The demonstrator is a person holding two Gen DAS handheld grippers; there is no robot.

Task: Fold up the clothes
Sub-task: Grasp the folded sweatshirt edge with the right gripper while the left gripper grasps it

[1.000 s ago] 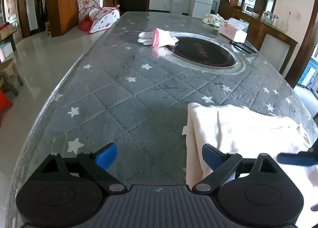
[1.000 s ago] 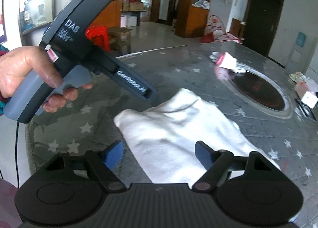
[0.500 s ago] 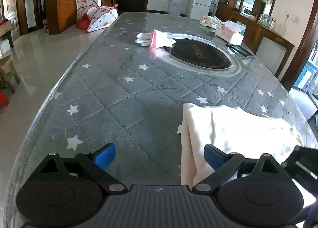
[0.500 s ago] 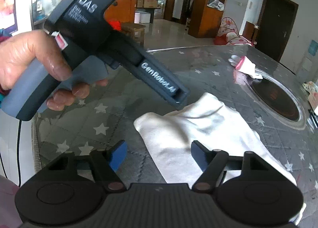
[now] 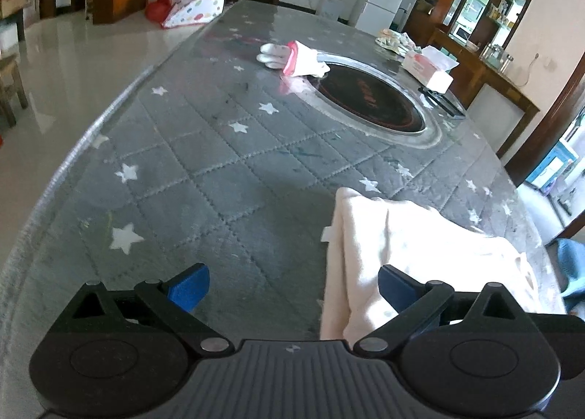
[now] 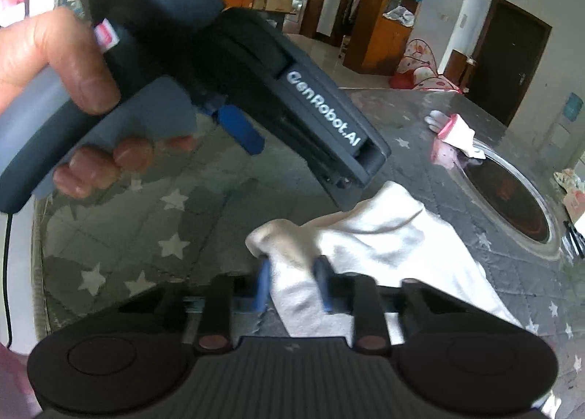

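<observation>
Soft cream cloth [image 6: 384, 236]; quilted tbl cover [image 5: 219, 170]

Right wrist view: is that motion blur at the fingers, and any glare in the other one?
Right wrist: yes, the right gripper smears where it has just closed on the cream garment. Left wrist: sharp, but window glare whitens the table near the pink-cuffed glove.

A cream-white garment [image 6: 384, 247] lies loosely folded and rumpled on the grey star-patterned quilted table cover [image 5: 226, 177], its near corner bunched up off the surface, its long side edge straight.
</observation>
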